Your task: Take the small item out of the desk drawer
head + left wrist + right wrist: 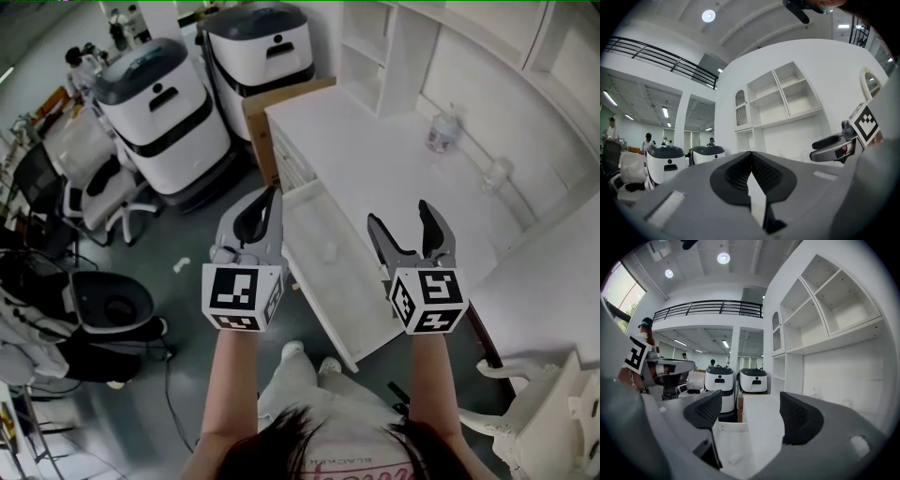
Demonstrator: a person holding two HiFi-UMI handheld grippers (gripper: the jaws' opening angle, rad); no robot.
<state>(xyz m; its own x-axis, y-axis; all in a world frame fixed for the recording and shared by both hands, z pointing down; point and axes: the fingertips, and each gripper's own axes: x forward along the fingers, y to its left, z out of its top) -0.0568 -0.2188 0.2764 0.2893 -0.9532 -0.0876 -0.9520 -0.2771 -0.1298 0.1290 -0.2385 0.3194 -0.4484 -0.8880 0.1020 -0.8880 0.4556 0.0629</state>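
The white desk has its drawer pulled out toward me. A small white item lies on the drawer floor, also visible low between the jaws in the right gripper view as the small item. My right gripper hovers over the drawer's right side and the desk edge, jaws wide open with nothing between them, as the right gripper view confirms. My left gripper is held above the drawer's far left corner, jaws shut and empty; the left gripper view shows its pads meeting.
A plastic jar and a small glass stand on the desk top. Two white robot units and a cardboard box stand left of the desk. A white chair is at the lower right; office chairs crowd the far left.
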